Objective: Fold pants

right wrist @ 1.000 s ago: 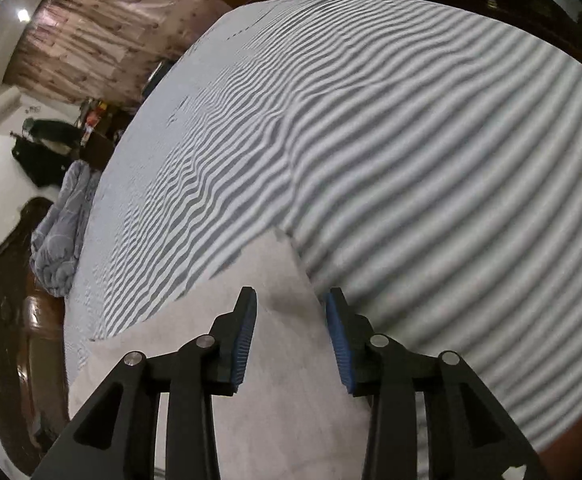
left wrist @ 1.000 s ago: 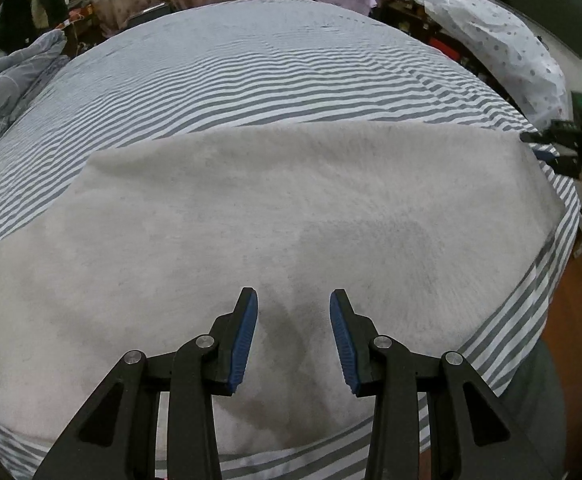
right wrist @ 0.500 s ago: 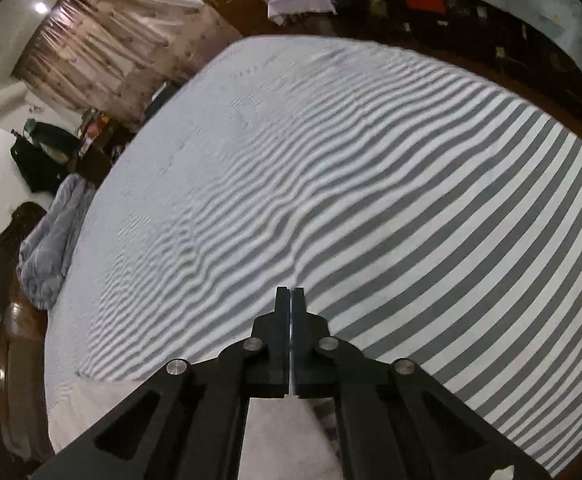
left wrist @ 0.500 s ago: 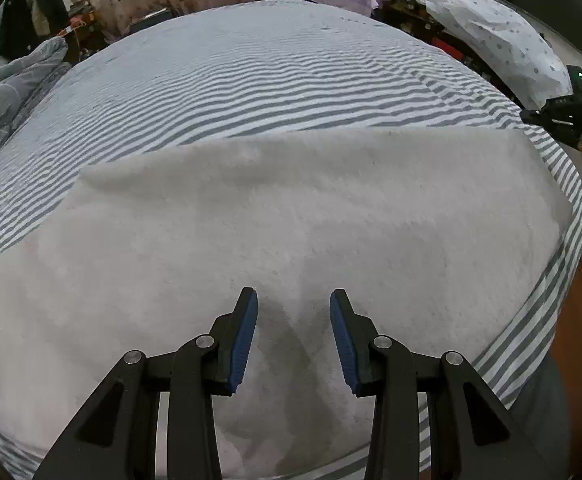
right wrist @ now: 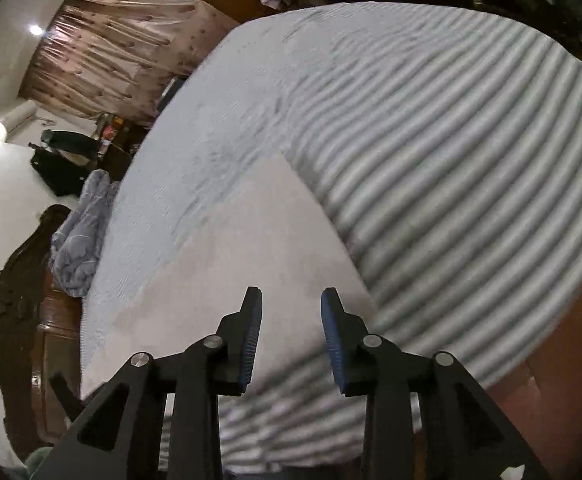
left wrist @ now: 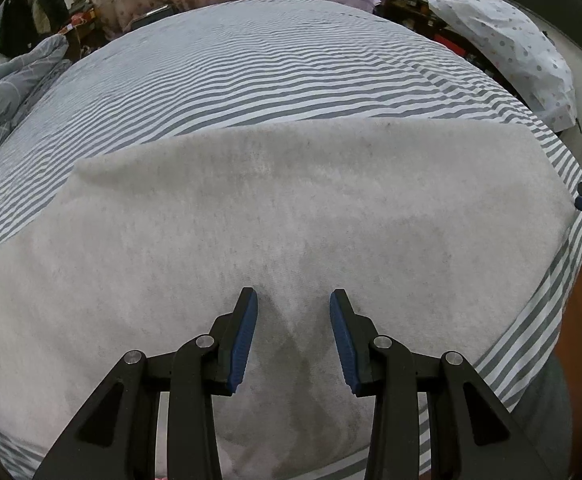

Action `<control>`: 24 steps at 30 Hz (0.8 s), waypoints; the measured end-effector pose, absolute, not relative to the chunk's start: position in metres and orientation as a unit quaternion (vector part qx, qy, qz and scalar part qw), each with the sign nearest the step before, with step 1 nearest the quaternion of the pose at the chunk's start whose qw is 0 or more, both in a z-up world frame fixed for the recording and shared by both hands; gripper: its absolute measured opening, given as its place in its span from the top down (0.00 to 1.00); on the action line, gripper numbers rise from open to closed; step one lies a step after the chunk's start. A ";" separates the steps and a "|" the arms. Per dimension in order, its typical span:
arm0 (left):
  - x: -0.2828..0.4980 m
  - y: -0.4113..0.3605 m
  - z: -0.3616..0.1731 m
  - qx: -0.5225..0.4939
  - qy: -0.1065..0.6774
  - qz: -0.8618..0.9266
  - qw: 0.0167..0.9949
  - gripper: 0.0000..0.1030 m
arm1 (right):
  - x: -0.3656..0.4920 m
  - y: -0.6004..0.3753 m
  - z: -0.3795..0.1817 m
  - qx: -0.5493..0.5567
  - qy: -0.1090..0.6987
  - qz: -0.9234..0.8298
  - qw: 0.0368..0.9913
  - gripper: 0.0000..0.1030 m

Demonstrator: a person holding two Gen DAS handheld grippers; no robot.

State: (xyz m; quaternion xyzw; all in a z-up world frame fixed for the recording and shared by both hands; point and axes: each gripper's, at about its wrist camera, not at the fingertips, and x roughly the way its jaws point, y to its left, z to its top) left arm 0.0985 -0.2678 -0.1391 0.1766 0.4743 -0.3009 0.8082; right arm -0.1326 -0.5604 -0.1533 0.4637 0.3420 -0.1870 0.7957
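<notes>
Pants [left wrist: 311,216], pale grey fleece, are laid flat as one wide slab across lower half of left wrist view, on striped bed sheet [left wrist: 275,64], near its front edge; far edge of garment is seen straight, no leg split visible, so approx. one lengthwise fold is judged done, w/ crosswise folds still left. L gripper [left wrist: 293,336] is held just above cloth at lower centre, jaws apart, nothing between pads; contact w/ fabric cannot be told. R gripper [right wrist: 289,338] is seen at lower centre of right wrist view over the right-hand end of the pants [right wrist: 251,264], jaws apart, empty; view is motion-blurred. Crumpled grey quilt [left wrist: 7,92] is noted at upper left. Vs. 0.5 s ago: R jaws, then pressed shut, are now opened, and R view is swung to show more of the garment; L jaws are unchanged, L view nearly same, pants slightly lower in frame. Next grasp is judged pending.
</notes>
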 end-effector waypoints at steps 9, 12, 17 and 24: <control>0.098 -0.269 -0.141 0.183 0.471 -0.299 0.809 0.62 | -0.056 -0.616 -0.144 0.435 0.351 -0.171 0.811 0.68; 0.099 -0.270 -0.141 0.184 0.471 -0.300 0.809 0.62 | -0.024 -0.628 -0.156 0.430 0.380 -0.173 0.800 0.67; 0.102 -0.271 -0.139 0.177 0.473 -0.299 0.809 0.62 | -0.007 -0.618 -0.152 0.408 0.393 -0.150 0.810 0.88; 0.103 -0.274 -0.129 0.166 0.458 -0.301 0.820 0.62 | 0.002 -0.615 -0.118 0.357 0.374 -0.180 0.837 0.93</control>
